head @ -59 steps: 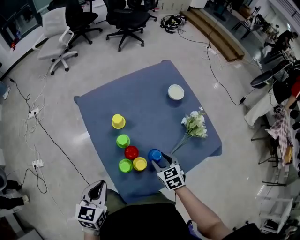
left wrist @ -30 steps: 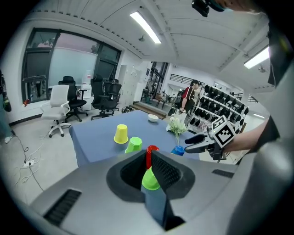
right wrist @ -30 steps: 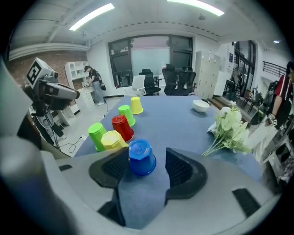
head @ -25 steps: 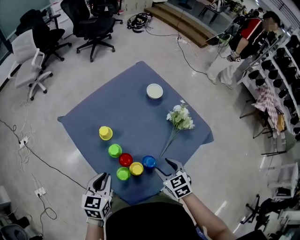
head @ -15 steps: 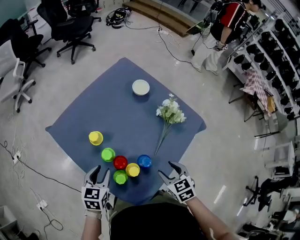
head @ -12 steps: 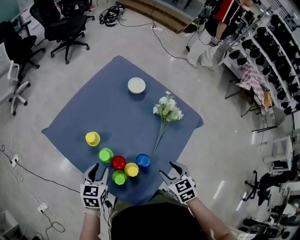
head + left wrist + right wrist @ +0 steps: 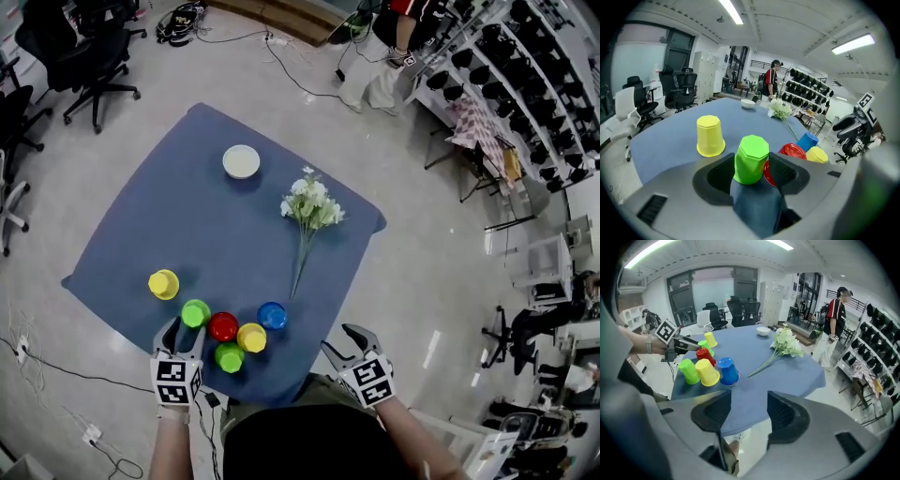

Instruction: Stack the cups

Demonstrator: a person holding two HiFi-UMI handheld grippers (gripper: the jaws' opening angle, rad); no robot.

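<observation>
- the moulded grey jaws of the left gripper (image 7: 182, 330), ribbed on their inner pads, are opening; a green cup (image 7: 751, 159) is seen upside down between the tips, and neither pad is pressed on it.
- the green cup is of smooth plastic, tapered, with an eight-sided base turned upward; it is stood on the blue cloth (image 7: 670, 140), at the middle of the left gripper view.
- a red cup (image 7: 793, 151) is set just behind it to the right, too close for a gap to be made out.
- the jaws of the right gripper (image 7: 749, 399) are held wide apart with nothing between them; the near draped edge of the cloth and the pale floor (image 7: 754, 437) are seen through the gap.
- in the head view the cluster is found at lower centre: a yellow cup (image 7: 251, 337), a blue cup (image 7: 272, 315) and a second green cup (image 7: 229, 356) are packed round the red one, all upside down.
- a lone yellow cup (image 7: 163, 283) is stood apart at the left, near the cloth's left edge.
- bare cloth is left above the cluster, up to a round white bowl (image 7: 241, 161) and a spray of white flowers (image 7: 309, 202) toward the right edge.
</observation>
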